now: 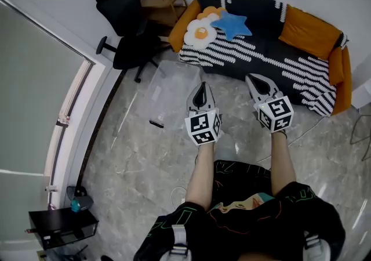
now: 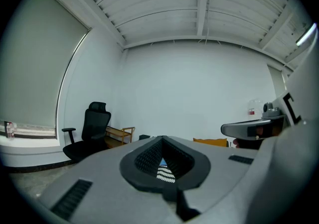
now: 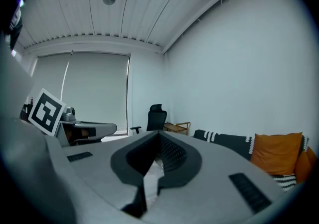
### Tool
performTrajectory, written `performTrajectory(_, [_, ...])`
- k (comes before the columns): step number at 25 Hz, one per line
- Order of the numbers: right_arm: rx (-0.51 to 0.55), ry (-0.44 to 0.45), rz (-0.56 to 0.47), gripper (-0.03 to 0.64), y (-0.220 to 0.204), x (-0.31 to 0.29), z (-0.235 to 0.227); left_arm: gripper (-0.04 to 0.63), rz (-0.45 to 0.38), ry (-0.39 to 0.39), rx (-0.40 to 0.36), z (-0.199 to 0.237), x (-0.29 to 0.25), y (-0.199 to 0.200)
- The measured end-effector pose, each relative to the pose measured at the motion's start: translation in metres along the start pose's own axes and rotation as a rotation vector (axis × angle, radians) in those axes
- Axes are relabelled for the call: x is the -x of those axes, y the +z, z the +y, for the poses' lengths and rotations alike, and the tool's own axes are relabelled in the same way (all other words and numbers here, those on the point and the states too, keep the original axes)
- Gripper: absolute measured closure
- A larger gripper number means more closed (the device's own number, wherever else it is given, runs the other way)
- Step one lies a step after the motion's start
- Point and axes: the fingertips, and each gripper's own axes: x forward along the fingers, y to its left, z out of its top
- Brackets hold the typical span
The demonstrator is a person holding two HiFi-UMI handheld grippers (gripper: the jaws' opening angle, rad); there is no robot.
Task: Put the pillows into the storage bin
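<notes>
Two pillows lie at the left end of the sofa (image 1: 272, 60): a white flower-shaped pillow (image 1: 200, 31) with a yellow centre, and a blue star pillow (image 1: 233, 24) next to it. A clear plastic storage bin (image 1: 152, 89) stands on the floor in front of the sofa's left end. My left gripper (image 1: 202, 86) is held level over the floor just right of the bin, jaws shut and empty. My right gripper (image 1: 251, 78) is beside it, also shut and empty, pointing at the sofa. In the left gripper view the shut left gripper (image 2: 162, 139) faces the far wall.
A black office chair (image 1: 124, 19) and a low wooden shelf (image 1: 163, 4) stand left of the sofa. Orange cushions (image 1: 309, 31) sit at the sofa's right end. A small black table (image 1: 61, 226) is at the lower left by the window. The floor is grey marble.
</notes>
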Motion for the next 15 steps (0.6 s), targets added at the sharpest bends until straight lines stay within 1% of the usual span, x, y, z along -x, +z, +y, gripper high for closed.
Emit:
performTrajectory(3, [-0.004,0.016,0.015,0.615,-0.002,-0.024,-0.003,0.598,-0.004,0.024,0.026,0.021,-0.015,0.001])
performTrajectory(6, [0.006,0.025,0.028,0.615,-0.008,-0.047,-0.010,0.598,-0.003,0.029,0.044,0.036,-0.040,-0.004])
performTrajectory(8, [0.005,0.017,0.045,0.615,-0.015,-0.063,-0.025,0.598,0.017,0.016,0.051,0.038,-0.064,-0.012])
performTrajectory(11, [-0.030,0.001,0.085,0.615,-0.029,-0.091,-0.050,0.598,0.057,-0.014,0.056,0.039,-0.101,-0.025])
performTrajectory(13, [-0.051,0.001,0.108,0.615,-0.035,-0.119,-0.062,0.598,0.084,-0.021,0.063,0.049,-0.126,-0.031])
performTrajectory(15, [-0.068,0.015,0.135,0.615,-0.043,-0.152,-0.066,0.598,0.113,-0.007,0.082,0.069,-0.149,-0.038])
